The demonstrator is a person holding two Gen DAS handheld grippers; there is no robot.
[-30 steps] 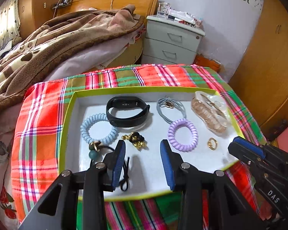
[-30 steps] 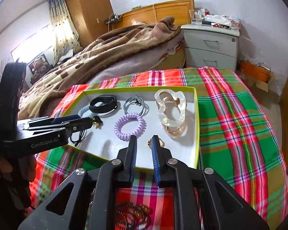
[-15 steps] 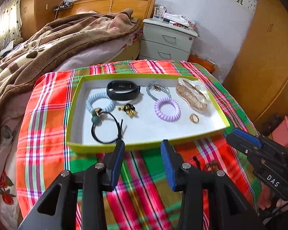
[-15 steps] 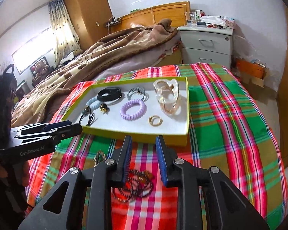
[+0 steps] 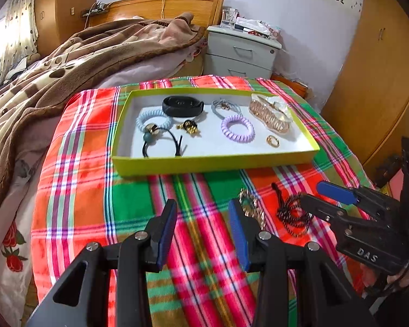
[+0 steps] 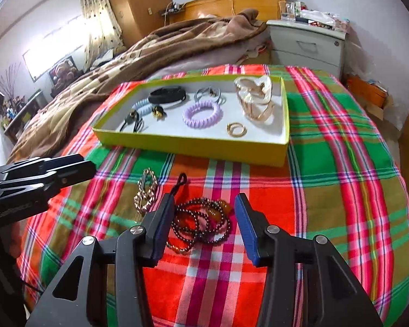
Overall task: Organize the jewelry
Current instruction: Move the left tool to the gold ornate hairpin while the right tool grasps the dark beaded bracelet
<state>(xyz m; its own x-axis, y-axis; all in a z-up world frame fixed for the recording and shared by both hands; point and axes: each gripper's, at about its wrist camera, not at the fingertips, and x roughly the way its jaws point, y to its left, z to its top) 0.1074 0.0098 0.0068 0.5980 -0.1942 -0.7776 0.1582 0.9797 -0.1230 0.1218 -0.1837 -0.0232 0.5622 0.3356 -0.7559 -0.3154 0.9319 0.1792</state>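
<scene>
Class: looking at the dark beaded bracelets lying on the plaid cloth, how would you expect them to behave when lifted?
The beaded bracelets lie in loose overlapping loops, so they would probably sag and dangle. Round glossy beads may slip between the pads. Tangled strands will likely lift together.

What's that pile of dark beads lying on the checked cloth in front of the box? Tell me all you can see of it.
The beaded bracelets are several loops of small, glossy, dark maroon beads, with a few amber ones, heaped overlapping and flat on the plaid cloth, outside the yellow-green box. The right gripper is open with a finger on either side of the pile, neither pressing on it. A gold chain lies beside them.
</scene>
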